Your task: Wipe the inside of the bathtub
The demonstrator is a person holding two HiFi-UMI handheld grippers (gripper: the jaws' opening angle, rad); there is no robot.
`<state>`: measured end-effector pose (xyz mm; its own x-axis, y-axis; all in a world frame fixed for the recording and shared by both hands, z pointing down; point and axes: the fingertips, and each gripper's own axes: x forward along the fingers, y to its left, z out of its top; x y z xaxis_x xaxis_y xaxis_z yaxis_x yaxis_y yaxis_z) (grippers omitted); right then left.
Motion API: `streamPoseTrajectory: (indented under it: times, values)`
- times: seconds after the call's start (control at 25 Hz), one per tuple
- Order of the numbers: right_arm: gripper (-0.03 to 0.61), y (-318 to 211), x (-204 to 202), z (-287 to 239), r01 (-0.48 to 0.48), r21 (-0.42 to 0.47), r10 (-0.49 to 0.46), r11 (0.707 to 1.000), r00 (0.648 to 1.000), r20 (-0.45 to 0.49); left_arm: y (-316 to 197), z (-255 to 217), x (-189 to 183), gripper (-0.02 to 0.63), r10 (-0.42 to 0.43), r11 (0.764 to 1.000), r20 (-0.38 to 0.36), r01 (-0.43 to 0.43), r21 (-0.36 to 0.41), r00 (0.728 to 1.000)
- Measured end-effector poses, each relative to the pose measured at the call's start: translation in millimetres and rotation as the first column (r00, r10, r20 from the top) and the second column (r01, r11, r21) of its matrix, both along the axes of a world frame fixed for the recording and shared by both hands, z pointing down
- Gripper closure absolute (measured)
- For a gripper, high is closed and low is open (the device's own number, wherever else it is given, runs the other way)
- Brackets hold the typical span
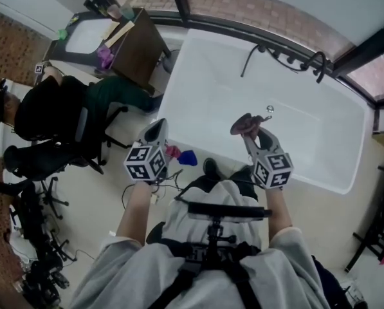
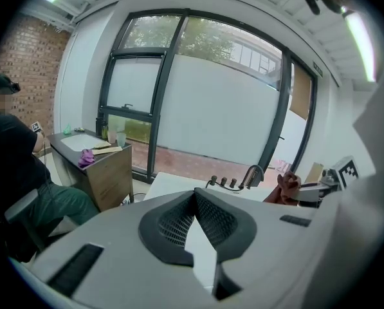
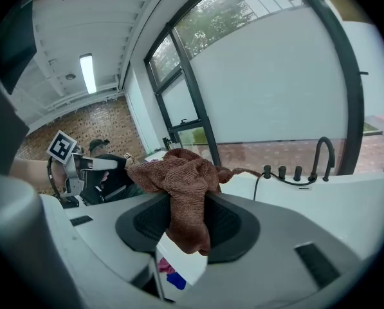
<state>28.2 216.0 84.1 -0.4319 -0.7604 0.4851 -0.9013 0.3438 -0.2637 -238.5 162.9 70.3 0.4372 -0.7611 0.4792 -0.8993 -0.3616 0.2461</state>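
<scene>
The white bathtub lies ahead of me under the window, with a black faucet and taps on its far rim. My right gripper hangs over the tub's near side, shut on a crumpled brown cloth. In the right gripper view the brown cloth bulges up from between the jaws of the right gripper. My left gripper hovers by the tub's near left edge. In its own view the left gripper is shut with nothing between its tips.
A person in dark clothes sits on an office chair at the left. A wooden cabinet with small items stands beside the tub's left end. Pink and blue cloths lie on the floor near my feet.
</scene>
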Motion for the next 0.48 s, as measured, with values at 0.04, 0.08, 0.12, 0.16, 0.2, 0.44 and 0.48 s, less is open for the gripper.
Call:
streamPoseTrajectory:
  times: [0.04, 0.08, 0.12, 0.16, 0.2, 0.44, 0.48]
  values:
    - [0.425, -1.0, -1.3, -0.7, 0.003, 0.0, -0.003, 1.0, 1.0, 0.002, -1.3, 0.2, 1.9, 0.607, 0.001, 1.0, 0.0, -0.001, 0.0, 1.0]
    - [0.425, -2.1, -2.1, -1.7, 0.007, 0.0, -0.007, 1.0, 1.0, 0.002, -2.3, 0.4, 3.9, 0.606, -0.001, 1.0, -0.002, 0.001, -0.002, 1.0]
    - [0.425, -3.5, -2.4, -2.9, 0.014, -0.001, -0.014, 1.0, 1.0, 0.002, -3.2, 0.2, 6.0, 0.606, -0.006, 1.0, -0.004, 0.006, -0.003, 1.0]
    - [0.425, -5.2, -2.0, -4.0, 0.022, -0.002, -0.022, 1.0, 1.0, 0.004, -3.9, -0.3, 8.4, 0.606, -0.011, 1.0, -0.005, 0.011, -0.005, 1.0]
    - [0.425, -7.5, -1.0, -5.0, 0.03, -0.003, -0.029, 1.0, 1.0, 0.006, -4.8, -1.3, 11.0, 0.606, -0.016, 1.0, -0.004, 0.016, -0.005, 1.0]
    - [0.425, -21.9, 11.0, -0.3, 0.069, -0.009, -0.068, 0.998, 0.997, 0.03, -5.4, -6.6, 29.3, 0.606, -0.046, 0.999, 0.011, 0.046, -0.006, 0.999]
    - [0.425, -23.0, 13.7, -0.3, 0.075, -0.009, -0.075, 0.997, 0.997, 0.036, -5.5, -7.7, 32.8, 0.607, -0.048, 0.999, 0.019, 0.048, -0.004, 0.999]
